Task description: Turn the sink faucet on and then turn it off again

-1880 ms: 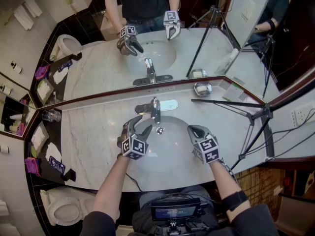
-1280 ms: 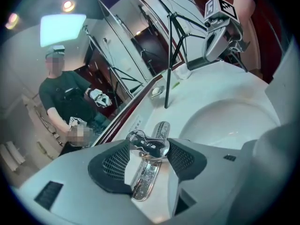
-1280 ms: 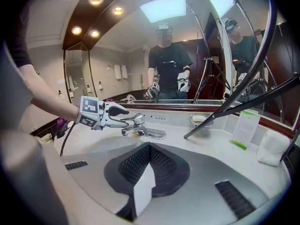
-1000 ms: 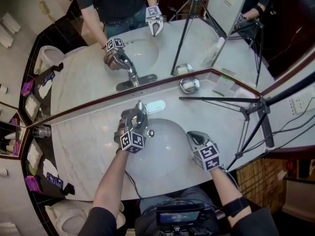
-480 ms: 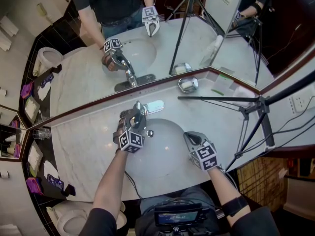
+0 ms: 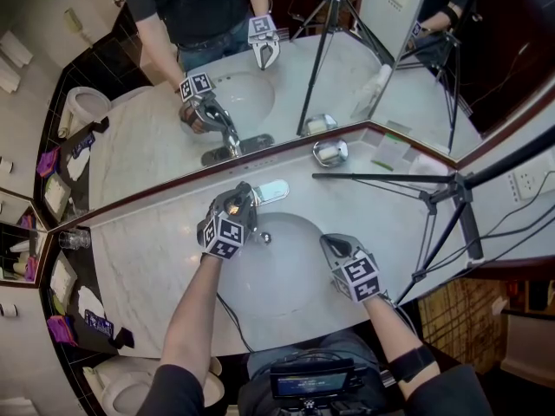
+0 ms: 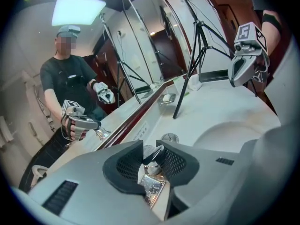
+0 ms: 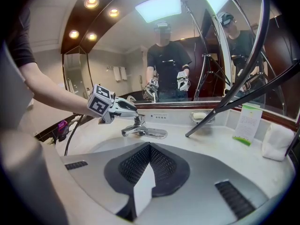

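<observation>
Chrome faucet lever point(image 7: 153, 154), at the basin's point(image 6: 290, 271) rear, sits between your left tool's point(image 6: 238, 203) jaws, which have just been closing and grip it (head view hides the spout point(image 8: 125, 132) beneath that tool). Your right tool point(image 6: 333, 247) is closed, empty, over the basin.

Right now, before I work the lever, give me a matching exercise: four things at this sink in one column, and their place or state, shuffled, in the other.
1. left gripper
2. right gripper
3. soap dish
4. tripod

A. on the counter, against the mirror
B. shut, empty, by the right edge of the basin
C. legs spread across the counter's right part
D. closed on the faucet lever

Pairs: 1-D, 2-B, 3-A, 4-C. The left gripper's jaws have just been closing, with the lever between them.
</observation>
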Motion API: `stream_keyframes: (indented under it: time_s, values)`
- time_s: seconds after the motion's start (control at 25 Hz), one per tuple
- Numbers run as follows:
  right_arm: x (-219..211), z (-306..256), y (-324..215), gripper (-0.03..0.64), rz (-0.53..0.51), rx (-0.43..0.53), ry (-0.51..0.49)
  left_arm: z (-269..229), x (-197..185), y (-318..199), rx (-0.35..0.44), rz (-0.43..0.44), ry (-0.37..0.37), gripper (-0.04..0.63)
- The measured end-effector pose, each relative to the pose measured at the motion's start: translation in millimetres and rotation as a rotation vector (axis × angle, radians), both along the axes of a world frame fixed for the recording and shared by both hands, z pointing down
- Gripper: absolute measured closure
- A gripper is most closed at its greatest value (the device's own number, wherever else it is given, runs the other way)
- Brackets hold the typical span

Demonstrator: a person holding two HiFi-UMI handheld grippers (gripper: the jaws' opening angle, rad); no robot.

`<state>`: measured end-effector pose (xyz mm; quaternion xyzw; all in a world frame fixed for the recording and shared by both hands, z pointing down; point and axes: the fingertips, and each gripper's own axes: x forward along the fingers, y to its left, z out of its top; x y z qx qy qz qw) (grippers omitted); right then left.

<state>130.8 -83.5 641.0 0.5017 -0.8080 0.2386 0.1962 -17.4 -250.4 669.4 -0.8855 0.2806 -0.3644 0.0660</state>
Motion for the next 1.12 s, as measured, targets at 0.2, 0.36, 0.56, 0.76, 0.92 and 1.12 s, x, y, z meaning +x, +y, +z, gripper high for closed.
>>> stream_keyframes:
  time_s: [0.2,0.36,0.56,0.76,0.92,1.12]
  values:
    - [0.3,0.0,-1.8,0.594,-0.001,0.001,-0.001,0.7,0.1,0.4,-0.007,0.005,-0.005,0.500]
    - [-1.4,0.3,-1.8,0.594,-0.005,0.001,-0.003,1.1,0.4,0.6,-0.010,-0.004,-0.006,0.500]
    - [-7.1,-2.1,-2.1,0.594,-0.021,0.001,-0.008,2.2,-0.8,3.4,-0.015,-0.027,-0.030,0.500]
    - [-10.9,-10.1,-6.1,0.594,-0.039,0.017,-0.013,1.1,-3.6,10.0,-0.014,-0.053,-0.069,0.499]
    - [-7.8,-13.8,-10.9,0.594,-0.045,0.035,-0.013,-3.7,-6.0,16.3,-0.012,-0.068,-0.085,0.499]
    - [-8.9,-19.5,-15.8,0.594,-0.052,0.048,-0.020,-14.2,-9.4,28.2,0.003,-0.072,-0.088,0.499]
